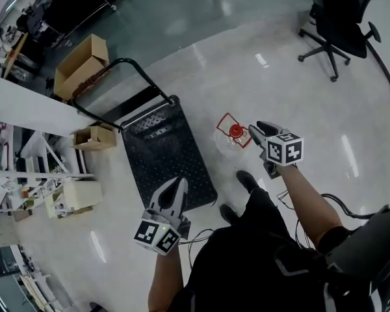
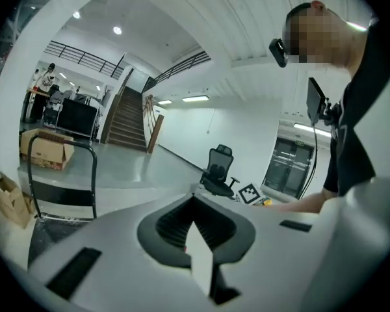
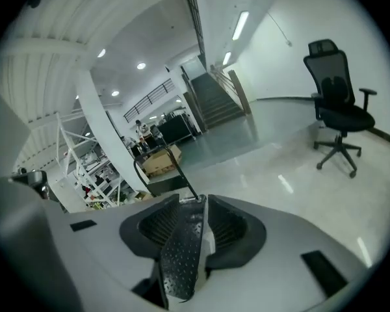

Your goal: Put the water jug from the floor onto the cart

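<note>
Task stage: not yet begun. The water jug (image 1: 233, 137), clear with a red cap and red carrying handle, stands upright on the floor (image 1: 299, 109) just ahead of your shoes (image 1: 247, 181). It sits beside the right edge of the cart (image 1: 162, 155) but apart from it. The cart's black deck carries nothing. Gripping the jug, lifting it and setting it on the deck all remain for you to do.

Left gripper (image 1: 179, 184): you hold it over the near end of the deck. Its own view shows the jaws brought together to a point, with nothing between them.

Right gripper (image 1: 257, 132): you hold it just beside the jug's handle, and contact cannot be made out from above. Its own view shows the jaws slightly parted, one dimpled pad face exposed, and nothing between them, so the jug is not held.

Background: an office chair (image 1: 341, 18) and a cardboard box (image 1: 81, 64) stand well apart from the work.
</note>
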Tool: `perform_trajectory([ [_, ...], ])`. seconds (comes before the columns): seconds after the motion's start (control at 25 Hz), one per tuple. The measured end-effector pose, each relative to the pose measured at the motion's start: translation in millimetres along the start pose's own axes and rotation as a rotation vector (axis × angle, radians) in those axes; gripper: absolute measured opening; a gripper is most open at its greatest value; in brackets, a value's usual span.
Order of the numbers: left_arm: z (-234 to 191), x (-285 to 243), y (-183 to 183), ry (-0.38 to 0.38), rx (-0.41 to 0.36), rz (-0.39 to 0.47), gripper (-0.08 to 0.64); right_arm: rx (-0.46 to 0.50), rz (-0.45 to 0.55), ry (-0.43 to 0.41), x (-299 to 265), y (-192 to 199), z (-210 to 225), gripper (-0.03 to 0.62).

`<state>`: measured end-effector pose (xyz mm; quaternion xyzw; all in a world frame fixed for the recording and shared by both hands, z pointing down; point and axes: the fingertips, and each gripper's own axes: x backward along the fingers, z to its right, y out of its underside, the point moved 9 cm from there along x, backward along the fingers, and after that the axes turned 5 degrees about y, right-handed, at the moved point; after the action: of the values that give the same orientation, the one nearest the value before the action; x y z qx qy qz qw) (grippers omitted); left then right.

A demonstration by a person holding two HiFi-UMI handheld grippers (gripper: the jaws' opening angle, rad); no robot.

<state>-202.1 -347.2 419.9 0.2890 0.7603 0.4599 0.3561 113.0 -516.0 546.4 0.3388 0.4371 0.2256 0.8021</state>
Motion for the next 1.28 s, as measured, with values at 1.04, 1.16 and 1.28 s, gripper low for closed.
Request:
perform_trajectory([
  [1.04,-75.0,-132.8,192.9,-0.084,0.432,-0.473,0.000,-0.673,-0.441,0.172,-226.4,228.2,177.5,0.178],
  [1.16,-64.4,-124.2,196.4,-0.096,0.434,-0.490,0.000,-0.679,-0.424,0.171,-225.8,223.5,181.0,0.084],
  [1.28,-58.1,-114.3,190.2,-0.102,0.427,-0.485,0.000,-0.700,-0.388,0.175,-225.9,208.5,178.0,0.069],
])
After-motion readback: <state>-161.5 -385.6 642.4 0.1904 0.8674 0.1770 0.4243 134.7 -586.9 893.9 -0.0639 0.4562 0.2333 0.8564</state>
